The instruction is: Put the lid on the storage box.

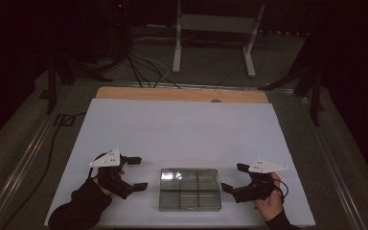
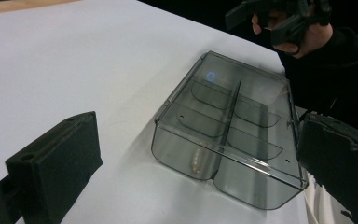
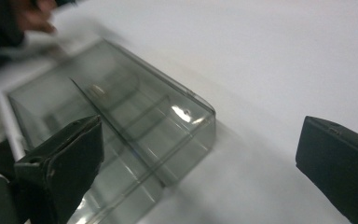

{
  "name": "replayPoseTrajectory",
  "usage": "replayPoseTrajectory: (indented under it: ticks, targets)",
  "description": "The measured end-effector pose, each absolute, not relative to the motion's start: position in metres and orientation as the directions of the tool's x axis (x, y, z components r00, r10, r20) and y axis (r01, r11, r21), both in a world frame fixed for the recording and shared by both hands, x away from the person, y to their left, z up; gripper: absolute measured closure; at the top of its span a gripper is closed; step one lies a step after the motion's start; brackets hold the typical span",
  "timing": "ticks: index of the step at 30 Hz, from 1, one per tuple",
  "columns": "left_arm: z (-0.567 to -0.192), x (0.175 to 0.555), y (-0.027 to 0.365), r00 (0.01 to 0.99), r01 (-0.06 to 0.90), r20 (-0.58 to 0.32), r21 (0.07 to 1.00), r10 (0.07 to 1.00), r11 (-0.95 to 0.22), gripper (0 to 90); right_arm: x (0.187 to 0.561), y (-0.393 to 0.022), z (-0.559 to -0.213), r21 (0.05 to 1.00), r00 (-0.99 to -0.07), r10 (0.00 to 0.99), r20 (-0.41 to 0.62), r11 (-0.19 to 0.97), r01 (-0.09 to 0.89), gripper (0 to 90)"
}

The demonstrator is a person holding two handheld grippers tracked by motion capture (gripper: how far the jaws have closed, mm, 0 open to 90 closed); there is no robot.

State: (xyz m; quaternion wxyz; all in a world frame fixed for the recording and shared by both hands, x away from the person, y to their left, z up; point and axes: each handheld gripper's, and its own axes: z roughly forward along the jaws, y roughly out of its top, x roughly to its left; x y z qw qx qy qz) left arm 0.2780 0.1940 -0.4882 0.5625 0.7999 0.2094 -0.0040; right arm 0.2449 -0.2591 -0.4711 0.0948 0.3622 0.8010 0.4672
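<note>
The box [image 1: 190,189] is lying flat on the white bench [image 1: 182,129], close to the near edge and about midway across it. It is a smoky clear plastic case with a closed lid and inner dividers, and its long axis is running left to right in front of me, so each short end is facing one of my hands. In the left gripper view I am seeing something small and pale in one near compartment [image 2: 196,161], but I cannot tell what it is.

My left hand-held gripper [image 1: 135,173] is sitting just left of the box, jaws spread wide and pointing toward its left end, not touching it. My right hand-held gripper [image 1: 234,177] is sitting just right of the box, jaws likewise wide apart and aimed at the right end, with a small gap between them and the wall. Neither is holding anything.

Both hands are looking about equally near, the right perhaps slightly closer. I am judging that any grasp will be coming in along the long axis, from the ends.
</note>
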Motion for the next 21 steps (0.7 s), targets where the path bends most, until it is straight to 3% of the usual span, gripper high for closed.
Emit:
replayPoseTrajectory:
  ticks: [12, 21]
  targets:
    - [-0.492, 0.27, 0.199, 0.909, 0.349, -0.248, 0.893, 0.336, -0.285, 0.7, 0.252, -0.279, -0.479, 0.828, -0.708, 0.66, 0.253, 0.23, 0.511, 0.0]
    - [-0.497, 0.27, 0.201, 0.907, 0.36, -0.263, 0.889, 0.33, -0.281, 0.7, 0.253, -0.279, -0.485, 0.814, -0.699, 0.677, 0.231, 0.259, 0.52, 0.0]
